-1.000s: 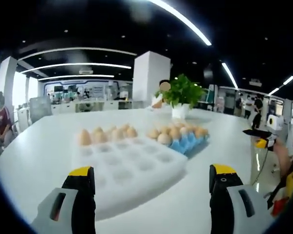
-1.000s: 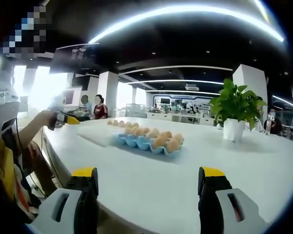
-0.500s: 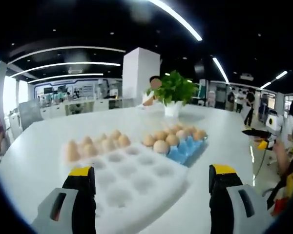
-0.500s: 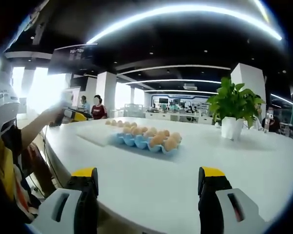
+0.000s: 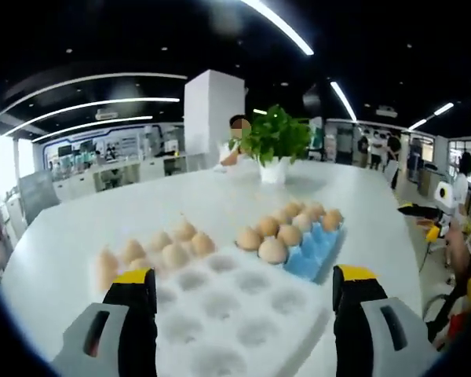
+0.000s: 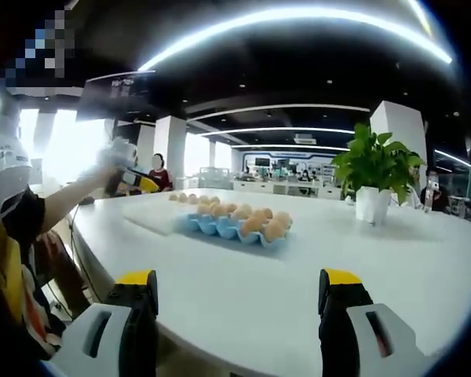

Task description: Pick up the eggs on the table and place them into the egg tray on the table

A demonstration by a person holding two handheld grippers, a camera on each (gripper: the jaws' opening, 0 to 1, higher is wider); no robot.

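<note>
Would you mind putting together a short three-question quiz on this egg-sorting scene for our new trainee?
1. True or false: the left gripper is shut on an egg.
2. Multiple choice: the eggs in the white tray sit in (A) the cells nearest the left gripper, (B) the cells farthest from it, (C) every cell.
3. Fill in: the tray beside the white one, holding eggs, is coloured ____.

Key:
1. False; its jaws stand apart with nothing between them.
2. B; the near cells are bare.
3. Blue. The right gripper is also open, farther back over the table.
</note>
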